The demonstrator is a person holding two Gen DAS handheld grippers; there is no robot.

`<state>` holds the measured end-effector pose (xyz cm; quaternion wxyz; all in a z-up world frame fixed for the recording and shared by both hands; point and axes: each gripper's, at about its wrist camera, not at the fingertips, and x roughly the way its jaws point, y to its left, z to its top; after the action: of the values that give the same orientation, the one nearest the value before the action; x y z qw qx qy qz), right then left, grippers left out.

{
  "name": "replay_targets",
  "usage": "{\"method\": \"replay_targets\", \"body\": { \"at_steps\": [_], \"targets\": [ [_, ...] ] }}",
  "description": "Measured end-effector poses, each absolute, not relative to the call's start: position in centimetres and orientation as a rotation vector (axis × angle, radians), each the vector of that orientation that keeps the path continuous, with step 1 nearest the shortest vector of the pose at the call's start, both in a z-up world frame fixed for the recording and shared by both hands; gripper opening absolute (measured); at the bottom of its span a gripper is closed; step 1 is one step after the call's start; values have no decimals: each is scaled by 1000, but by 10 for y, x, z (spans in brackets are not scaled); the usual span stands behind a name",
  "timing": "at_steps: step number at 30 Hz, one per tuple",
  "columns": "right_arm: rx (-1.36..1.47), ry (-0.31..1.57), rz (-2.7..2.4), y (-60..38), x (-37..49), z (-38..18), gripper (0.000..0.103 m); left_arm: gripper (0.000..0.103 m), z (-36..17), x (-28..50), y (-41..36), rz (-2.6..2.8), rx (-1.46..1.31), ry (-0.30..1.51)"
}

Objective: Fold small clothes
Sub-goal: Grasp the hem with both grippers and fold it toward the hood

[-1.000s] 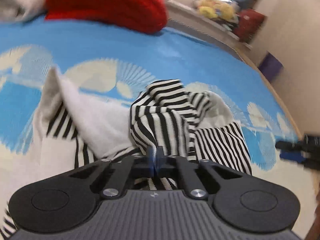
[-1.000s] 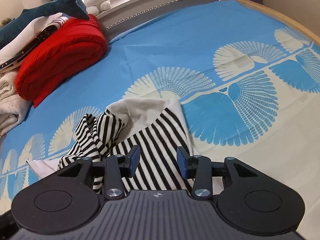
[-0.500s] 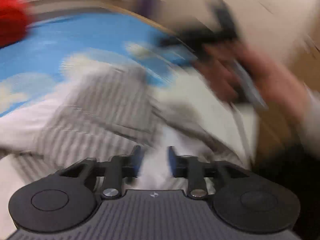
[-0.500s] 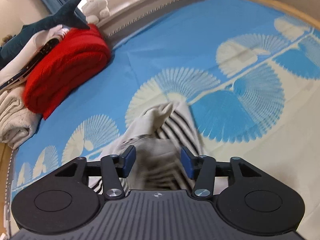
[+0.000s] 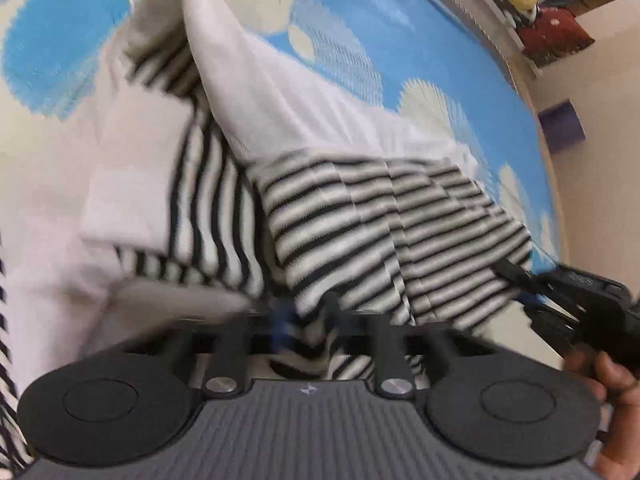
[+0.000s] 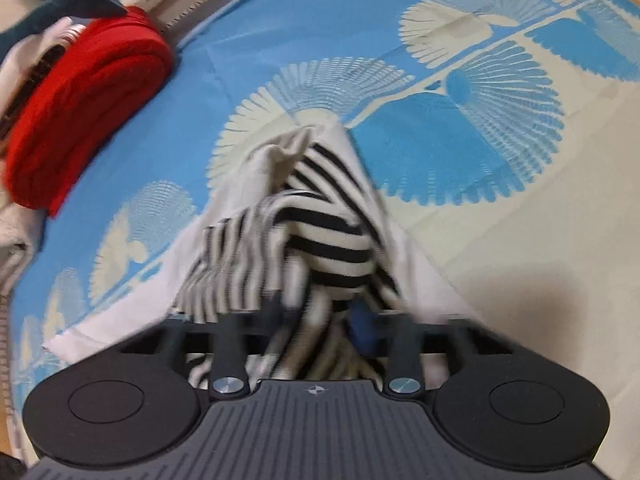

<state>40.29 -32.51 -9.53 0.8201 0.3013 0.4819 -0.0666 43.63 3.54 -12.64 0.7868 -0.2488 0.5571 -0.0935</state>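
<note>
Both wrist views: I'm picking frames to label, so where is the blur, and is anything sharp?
Left wrist view: striped garment and the tool's fingers smeared by motion; tool body sharp. Right wrist view: striped cloth near the fingers blurred, red folded knit clearer; fisheye bends both.

You are working on a bed [image 6: 304,12] with a blue sheet that has cream fan shapes all over it. A black-and-white striped garment [image 5: 392,216] with a plain white inside lies crumpled on the sheet, right in front of you. Far back, at the left edge, a folded red knit [image 6: 80,108] rests on the bed beside a pale folded cloth [image 6: 10,236].
</note>
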Motion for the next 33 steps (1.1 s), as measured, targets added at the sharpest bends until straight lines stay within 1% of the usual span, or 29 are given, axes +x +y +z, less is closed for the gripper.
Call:
{"method": "replay_targets", "body": {
  "at_steps": [1, 5, 7, 8, 9, 10, 12, 13, 14, 15, 16, 17, 18, 19, 20, 22, 24, 26, 27, 28, 29, 30, 31, 32, 33],
  "targets": [
    [675, 1008, -118, -326, 402, -94, 5, 1, -116, 437, 42, -209, -535, 1141],
    [884, 889, 28, -331, 394, -77, 5, 1, -48, 428, 81, -159, -517, 707],
    [1004, 820, 136, -331, 388, -70, 5, 1, -35, 425, 97, -134, -524, 624],
    [1059, 811, 180, -331, 386, -70, 5, 1, -37, 426, 105, -123, -553, 630],
    [1100, 828, 206, -329, 385, -74, 5, 1, -46, 430, 112, -113, -591, 685],
    [1092, 892, 193, -325, 385, -80, 5, 2, -60, 436, 114, -109, -609, 785],
    [906, 1119, 77, -312, 388, -97, 9, 5, -98, 450, 111, -91, -549, 1088],
    [815, 1197, 4, -308, 386, -106, 12, 5, -116, 450, 107, -53, -493, 1190],
    [758, 1241, -64, -307, 384, -114, 13, 6, -123, 449, 107, -19, -474, 1201],
    [741, 1254, -102, -308, 383, -119, 13, 11, -124, 448, 109, 5, -490, 1189],
    [752, 1241, -112, -311, 383, -118, 16, 29, -122, 448, 111, 0, -521, 1174],
    [778, 1205, -101, -313, 384, -113, 26, 41, -117, 448, 111, -15, -556, 1147],
    [781, 1172, -90, -315, 385, -107, 33, 63, -109, 445, 116, -23, -587, 1112],
    [759, 1132, -92, -315, 386, -100, 47, 72, -104, 444, 116, -20, -603, 1087],
    [728, 1093, -111, -316, 387, -93, 51, 72, -101, 445, 115, -13, -609, 1081],
    [672, 1039, -155, -319, 388, -85, 52, 72, -105, 451, 111, -1, -610, 1124],
    [681, 1019, -160, -323, 393, -85, 52, 70, -117, 455, 108, 25, -604, 1187],
    [717, 1021, -147, -325, 397, -92, 52, 64, -128, 453, 107, 45, -628, 1230],
    [729, 1025, -142, -326, 397, -95, 52, 58, -136, 452, 107, 46, -642, 1239],
    [739, 1027, -138, -325, 399, -100, 51, 45, -138, 451, 106, 44, -649, 1242],
    [747, 1033, -134, -324, 401, -104, 48, 34, -139, 452, 106, 44, -647, 1237],
    [761, 1042, -127, -323, 404, -107, 40, 9, -139, 454, 107, 42, -647, 1221],
    [792, 1039, -115, -324, 405, -111, 11, 5, -135, 454, 109, 32, -652, 1189],
    [836, 1027, -102, -324, 403, -111, 5, 5, -127, 453, 112, 16, -668, 1133],
    [891, 996, -81, -324, 401, -108, 5, 5, -116, 451, 115, -12, -690, 1060]
  ]
}}
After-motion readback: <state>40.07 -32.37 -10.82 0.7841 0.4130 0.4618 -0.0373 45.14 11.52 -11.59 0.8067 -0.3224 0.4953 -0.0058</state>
